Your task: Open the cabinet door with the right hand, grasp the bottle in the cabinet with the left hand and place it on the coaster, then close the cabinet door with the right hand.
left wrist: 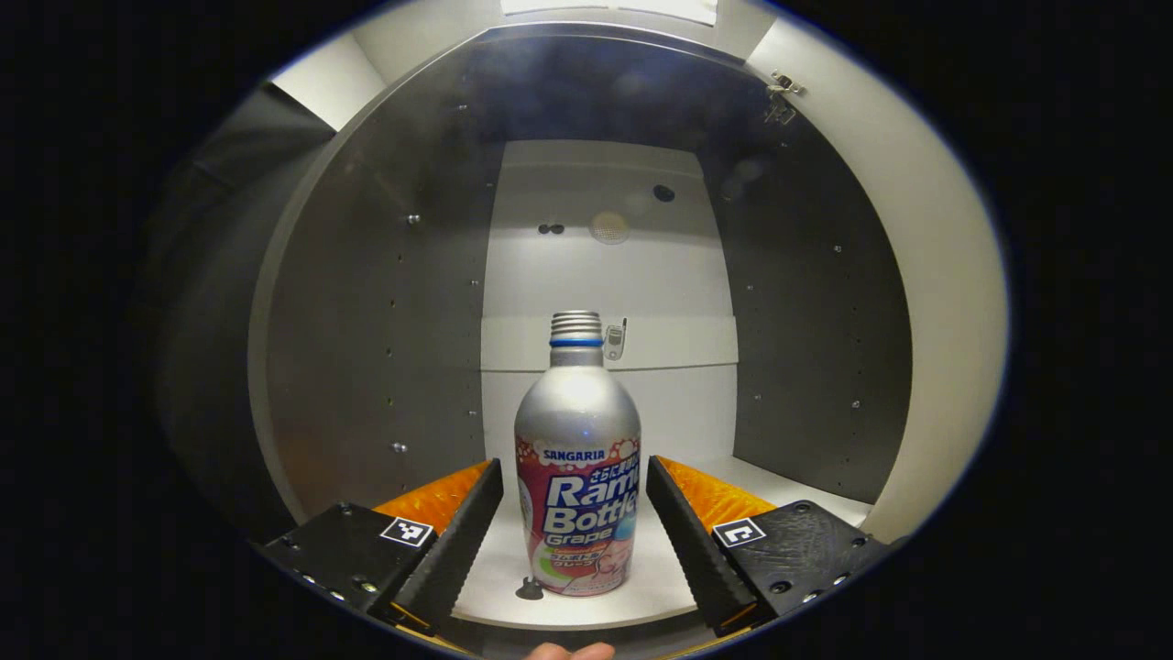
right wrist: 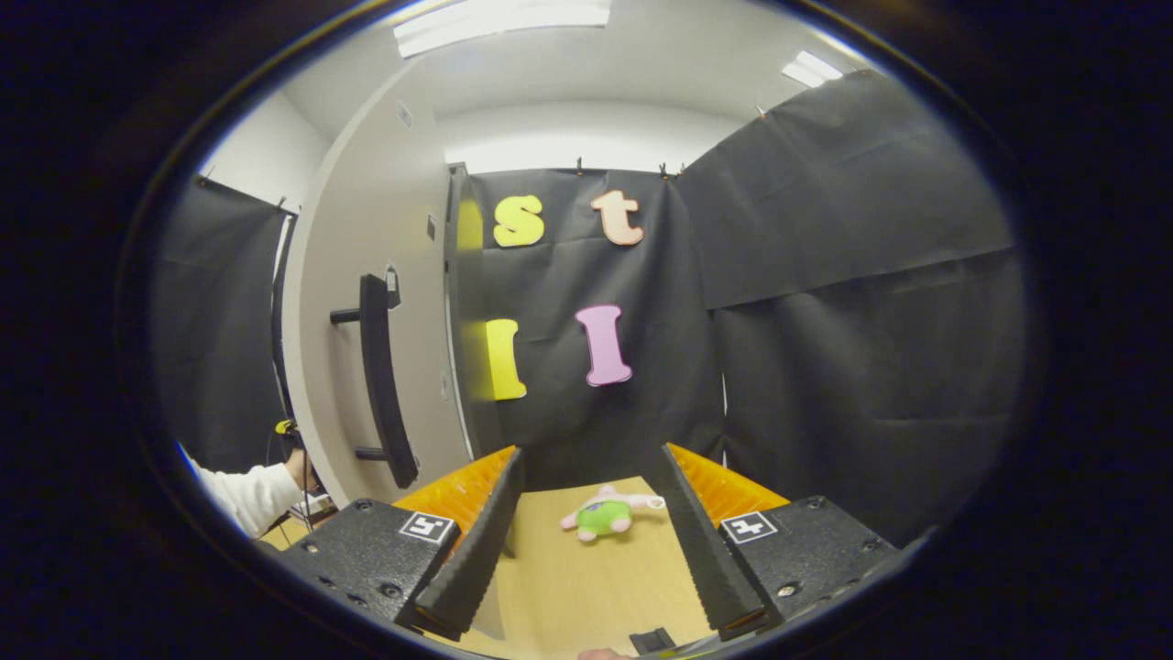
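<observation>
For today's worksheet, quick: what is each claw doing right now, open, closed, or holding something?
Left claw: open, fingers either side of the bottle, not gripping it.
Right claw: open, holding nothing.

I log ahead of the right tongs: black cloth wall (right wrist: 825, 348), wooden tabletop (right wrist: 586, 577), white ceiling with lit panels (right wrist: 504, 23). Left of them, white wall (right wrist: 266, 165).

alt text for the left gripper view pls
A silver drink bottle stands upright on the white floor of an open cabinet, between the spread fingers of the left gripper, which do not touch it. A small dark peg sits beside the bottle's base.
</observation>
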